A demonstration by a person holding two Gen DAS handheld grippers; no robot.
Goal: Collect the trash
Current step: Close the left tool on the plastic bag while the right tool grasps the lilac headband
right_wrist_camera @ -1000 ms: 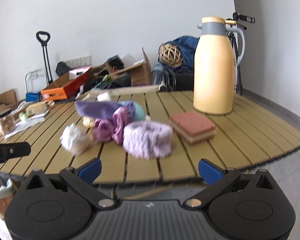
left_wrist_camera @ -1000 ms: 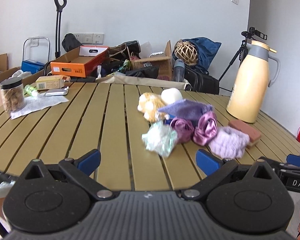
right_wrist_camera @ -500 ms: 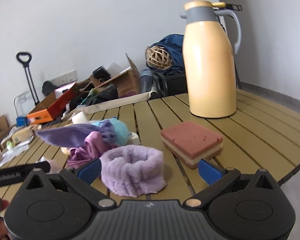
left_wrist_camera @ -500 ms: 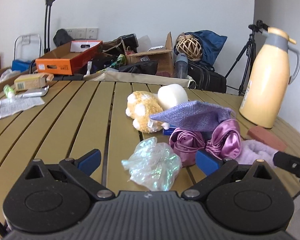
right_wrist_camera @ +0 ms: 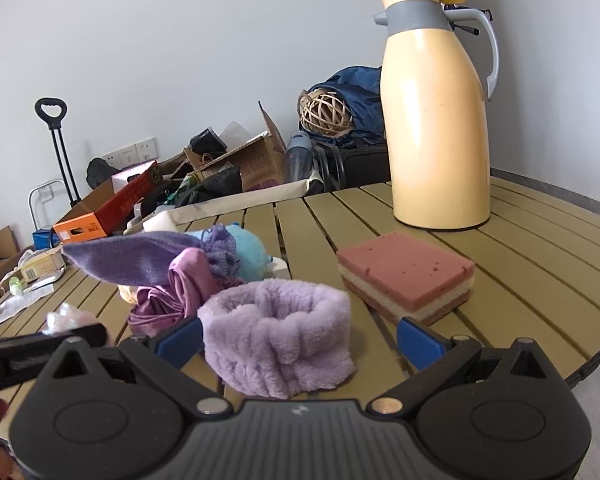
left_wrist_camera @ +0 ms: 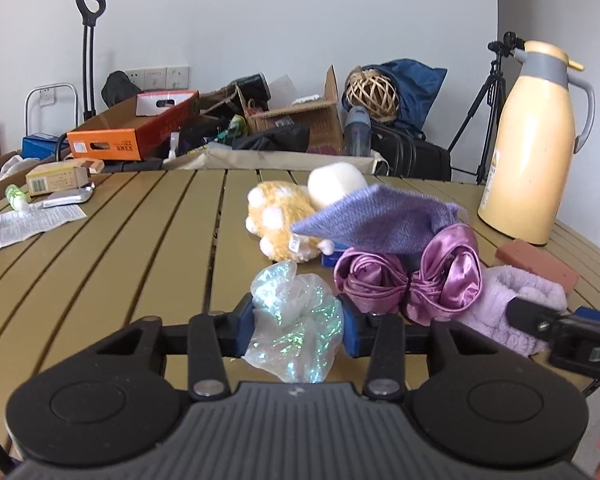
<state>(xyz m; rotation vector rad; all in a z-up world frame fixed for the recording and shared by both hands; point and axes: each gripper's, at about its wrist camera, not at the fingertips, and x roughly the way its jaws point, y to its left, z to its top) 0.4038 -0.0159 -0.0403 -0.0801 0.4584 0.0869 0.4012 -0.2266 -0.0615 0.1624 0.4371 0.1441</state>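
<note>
A crumpled iridescent plastic wrapper point(left_wrist_camera: 296, 322) lies on the slatted wooden table point(left_wrist_camera: 148, 248) near its front edge. My left gripper point(left_wrist_camera: 297, 326) is shut on the wrapper, its blue pads pressed on both sides. My right gripper point(right_wrist_camera: 300, 338) is open, with a fluffy lilac fabric ring point(right_wrist_camera: 278, 336) between its fingers; the ring also shows in the left wrist view point(left_wrist_camera: 520, 304). A pink layered sponge point(right_wrist_camera: 406, 276) lies just right of the ring.
Behind the wrapper are a shiny purple fabric bundle point(left_wrist_camera: 412, 276), a purple knit cloth point(left_wrist_camera: 380, 220), a yellow plush toy point(left_wrist_camera: 280, 220) and a white ball point(left_wrist_camera: 336, 178). A tall yellow thermos point(right_wrist_camera: 434, 120) stands at the right. Paper and boxes point(left_wrist_camera: 56, 184) are at far left.
My left gripper moved forward to the wrapper and closed on it. My right gripper moved forward so the lilac ring now sits between its open fingers.
</note>
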